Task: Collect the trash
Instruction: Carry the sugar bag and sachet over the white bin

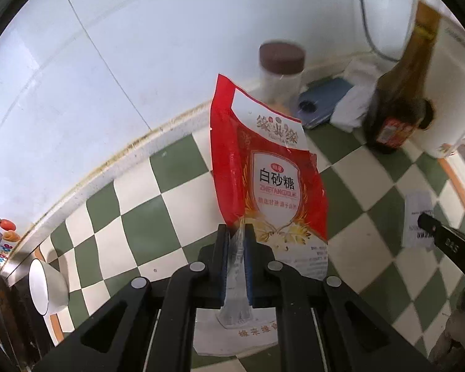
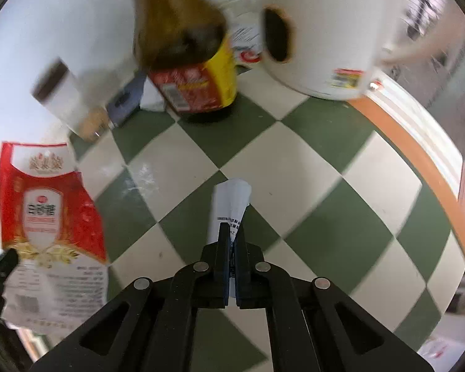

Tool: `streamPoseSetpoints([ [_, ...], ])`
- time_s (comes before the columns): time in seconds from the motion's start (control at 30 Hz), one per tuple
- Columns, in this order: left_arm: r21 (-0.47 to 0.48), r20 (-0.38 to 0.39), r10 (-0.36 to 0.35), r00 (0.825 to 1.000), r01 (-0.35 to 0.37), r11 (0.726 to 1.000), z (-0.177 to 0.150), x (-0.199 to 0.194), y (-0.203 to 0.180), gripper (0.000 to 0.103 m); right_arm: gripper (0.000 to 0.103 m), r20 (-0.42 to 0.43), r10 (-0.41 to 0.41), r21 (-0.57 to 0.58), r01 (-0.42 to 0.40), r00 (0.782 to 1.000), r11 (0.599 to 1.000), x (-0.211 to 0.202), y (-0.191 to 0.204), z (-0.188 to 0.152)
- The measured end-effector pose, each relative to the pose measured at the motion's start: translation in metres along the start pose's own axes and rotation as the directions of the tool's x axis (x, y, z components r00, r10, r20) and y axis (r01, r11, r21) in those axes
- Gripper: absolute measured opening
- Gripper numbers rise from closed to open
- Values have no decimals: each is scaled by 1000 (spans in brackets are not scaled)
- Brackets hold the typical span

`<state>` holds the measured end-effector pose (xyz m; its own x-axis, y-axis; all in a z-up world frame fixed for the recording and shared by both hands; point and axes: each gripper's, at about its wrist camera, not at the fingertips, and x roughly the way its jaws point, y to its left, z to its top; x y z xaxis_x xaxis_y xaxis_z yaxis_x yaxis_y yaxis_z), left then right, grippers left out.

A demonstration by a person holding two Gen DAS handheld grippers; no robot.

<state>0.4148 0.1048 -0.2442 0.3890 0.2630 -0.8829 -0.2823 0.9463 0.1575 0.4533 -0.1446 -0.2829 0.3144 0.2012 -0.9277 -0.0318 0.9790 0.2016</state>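
Checkered surface [image 2: 325, 167]: green and cream squares ran under everything, met by a white wall in the left view.
Sugar bag [image 1: 269, 167]: red and white plastic, long axis upright, top edge pointing up toward the wall, lifted off the squares.
Left gripper [image 1: 238, 232]: clamped tight on the bag's clear bottom edge.
Brown bottle [image 2: 189, 62]: stood upright beyond the bag, red-and-yellow label facing the right camera.
Jar [image 1: 281, 71]: clear, brown lid, against the wall.
Paper slip [image 2: 231, 204]: white, printed, curled into a cone; long axis ran straight ahead, away from the fingers.
Right gripper [image 2: 231, 232]: pinched shut on the slip's near end.
Left view only: white bowl [image 1: 48, 285] at far left.
Right view only: white appliance [image 2: 319, 28] with a dark oval opening.
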Motion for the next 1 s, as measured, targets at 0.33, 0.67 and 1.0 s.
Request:
streamPoseSetpoints([
  [0.33, 86, 106, -114, 988, 105, 991, -23, -101, -61, 6, 2, 110, 91, 129, -105, 990, 986, -97, -72, -51],
  [0.67, 374, 39, -325, 945, 288, 882, -104, -173, -232, 6, 2, 181, -25, 421, -55, 983, 905, -181, -264, -192],
  [1.0, 642, -275, -368, 888, 454, 617, -260, -143, -424, 6, 2, 39, -139, 709, 71, 990, 702, -162, -427, -382],
])
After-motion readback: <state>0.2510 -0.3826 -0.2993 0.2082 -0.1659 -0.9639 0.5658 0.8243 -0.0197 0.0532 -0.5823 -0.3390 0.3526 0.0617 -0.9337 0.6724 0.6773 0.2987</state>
